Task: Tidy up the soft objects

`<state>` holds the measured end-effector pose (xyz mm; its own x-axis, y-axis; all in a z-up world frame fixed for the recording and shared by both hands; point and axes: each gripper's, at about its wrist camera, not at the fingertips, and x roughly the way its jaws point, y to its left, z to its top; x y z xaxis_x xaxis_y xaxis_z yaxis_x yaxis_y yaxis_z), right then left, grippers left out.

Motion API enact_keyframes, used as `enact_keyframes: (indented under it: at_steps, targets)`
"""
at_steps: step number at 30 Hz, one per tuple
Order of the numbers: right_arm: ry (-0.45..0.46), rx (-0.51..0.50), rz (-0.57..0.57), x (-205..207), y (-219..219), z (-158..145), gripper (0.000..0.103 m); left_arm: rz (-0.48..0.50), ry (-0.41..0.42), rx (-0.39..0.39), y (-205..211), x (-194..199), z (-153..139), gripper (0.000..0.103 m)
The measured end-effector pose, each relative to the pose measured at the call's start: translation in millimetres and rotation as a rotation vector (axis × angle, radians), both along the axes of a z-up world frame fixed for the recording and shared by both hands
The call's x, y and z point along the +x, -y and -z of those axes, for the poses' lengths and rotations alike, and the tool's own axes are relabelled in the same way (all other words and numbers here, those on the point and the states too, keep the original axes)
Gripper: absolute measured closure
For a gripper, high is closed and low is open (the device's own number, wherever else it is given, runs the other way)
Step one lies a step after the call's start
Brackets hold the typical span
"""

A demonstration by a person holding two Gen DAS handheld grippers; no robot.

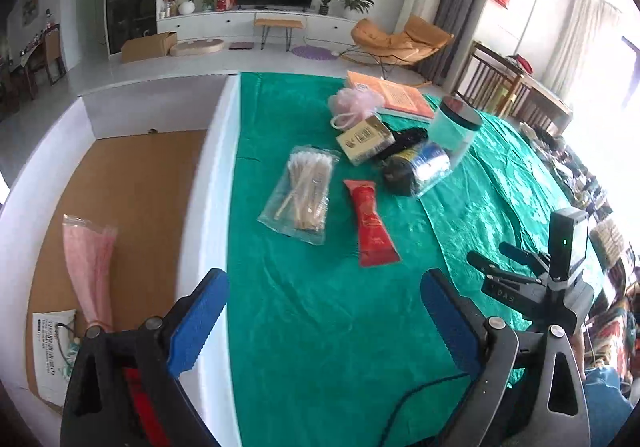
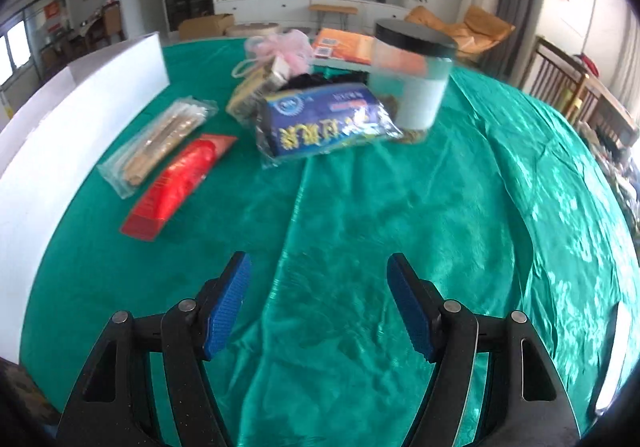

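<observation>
Your left gripper (image 1: 324,323) hangs spread wide with nothing between its blue pads, straddling the white wall of the cardboard box (image 1: 216,183). Inside the box lie a pink cloth in a clear bag (image 1: 90,267) and a white printed packet (image 1: 54,351). Your right gripper (image 2: 318,303) is also spread and empty over the green tablecloth (image 2: 400,227). Out on the cloth sit the bag of cotton swabs (image 1: 302,195), the red tube (image 1: 372,231), a blue pack (image 2: 324,119), a pink mesh puff (image 1: 354,105) and a black-lidded clear jar (image 2: 416,79), its contents unclear.
</observation>
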<state>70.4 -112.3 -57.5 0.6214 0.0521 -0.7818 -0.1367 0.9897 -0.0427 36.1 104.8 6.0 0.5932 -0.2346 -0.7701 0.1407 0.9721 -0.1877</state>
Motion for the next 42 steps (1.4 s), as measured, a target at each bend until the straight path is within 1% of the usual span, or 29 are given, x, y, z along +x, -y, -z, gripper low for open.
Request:
enact_keyframes:
  at_steps: [1, 3, 5, 6, 7, 9, 13, 15, 18, 20, 23, 28, 32, 42]
  targets:
    - [0.0, 0.014, 0.044, -1.4, 16.6, 7.7, 0.029, 0.031, -0.024, 0.01, 16.8, 0.4, 11.3, 0.007]
    - [0.026, 0.036, 0.106, -7.9, 45.0, 9.8, 0.029, 0.07, -0.068, 0.036, 44.4, 3.5, 35.7, 0.007]
    - [0.031, 0.077, 0.154, -12.0, 60.6, 11.7, 0.029, 0.079, -0.108, 0.058, 60.3, 10.2, 60.4, 0.007]
    - [0.034, 0.106, 0.163, -12.5, 64.4, 8.6, 0.029, 0.076, -0.122, 0.066, 64.3, 12.2, 71.8, 0.007]
    - [0.046, 0.112, 0.174, -15.3, 66.8, 4.8, 0.029, 0.07, -0.131, 0.079, 65.7, 14.6, 79.3, 0.007]
    - [0.052, 0.1, 0.198, -14.7, 69.9, 3.6, 0.029, 0.056, -0.137, 0.104, 66.7, 21.1, 91.3, 0.007]
    - [0.013, 0.11, 0.204, -8.0, 65.2, 14.5, 0.029, 0.042, -0.111, 0.143, 68.9, 32.0, 102.3, 0.007]
    - [0.012, 0.109, 0.206, -8.4, 62.7, 17.4, 0.029, 0.042, -0.107, 0.162, 68.8, 35.9, 108.8, 0.007]
    - [0.012, 0.111, 0.206, -11.7, 62.0, 18.4, 0.03, 0.061, -0.071, 0.203, 71.7, 37.1, 112.2, 0.006]
    - [0.011, 0.106, 0.206, -11.5, 61.6, 18.2, 0.029, 0.063, -0.063, 0.196, 71.0, 37.6, 112.1, 0.004]
    - [0.003, 0.092, 0.194, -11.3, 58.2, 19.6, 0.025, 0.073, -0.048, 0.192, 71.0, 37.5, 113.6, 0.0]
    - [-0.011, 0.044, 0.181, -9.6, 50.8, 21.5, 0.022, 0.066, -0.025, 0.189, 71.9, 35.8, 114.4, 0.0]
    - [-0.013, 0.044, 0.176, -9.6, 50.3, 22.2, 0.02, 0.062, -0.019, 0.189, 72.0, 36.0, 114.5, 0.0]
    - [-0.013, 0.045, 0.177, -9.9, 50.3, 22.2, 0.02, 0.062, -0.02, 0.189, 72.2, 35.9, 114.5, 0.0]
